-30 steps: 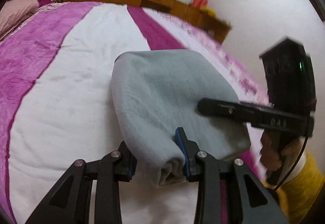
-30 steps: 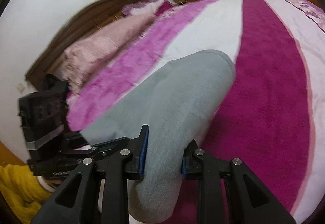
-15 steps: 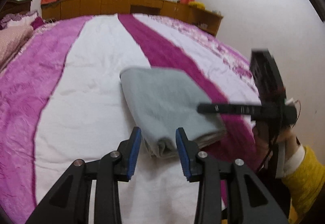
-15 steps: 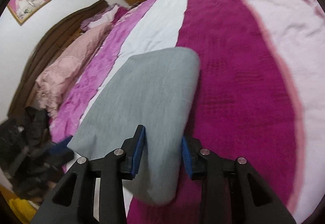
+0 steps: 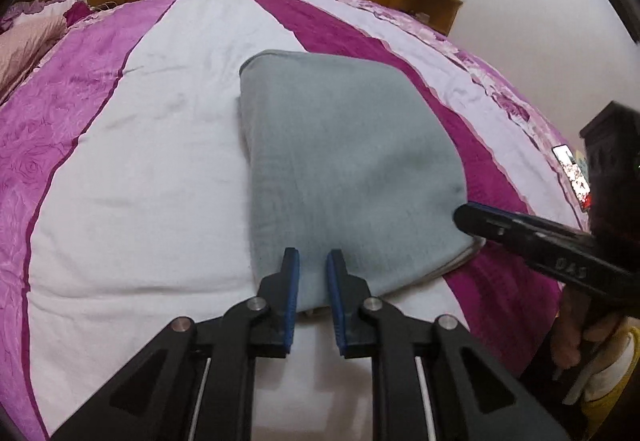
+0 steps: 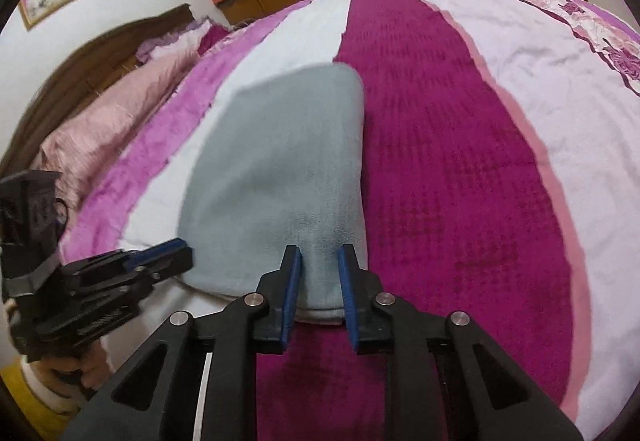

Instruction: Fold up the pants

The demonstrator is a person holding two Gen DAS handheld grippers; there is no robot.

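Pants (image 5: pixel 344 169), grey and folded into a thick pad, lie on the striped bed (image 5: pixel 132 177). Left tool (image 5: pixel 313 273) and right tool (image 6: pixel 319 273) hover released at the pants' near edge, gripping nothing.

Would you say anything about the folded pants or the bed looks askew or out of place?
Nothing stands out. The grey pants lie as a compact folded bundle on the bedspread, straddling its white and magenta stripes. Only a little layer edge peeks out at the near right corner.
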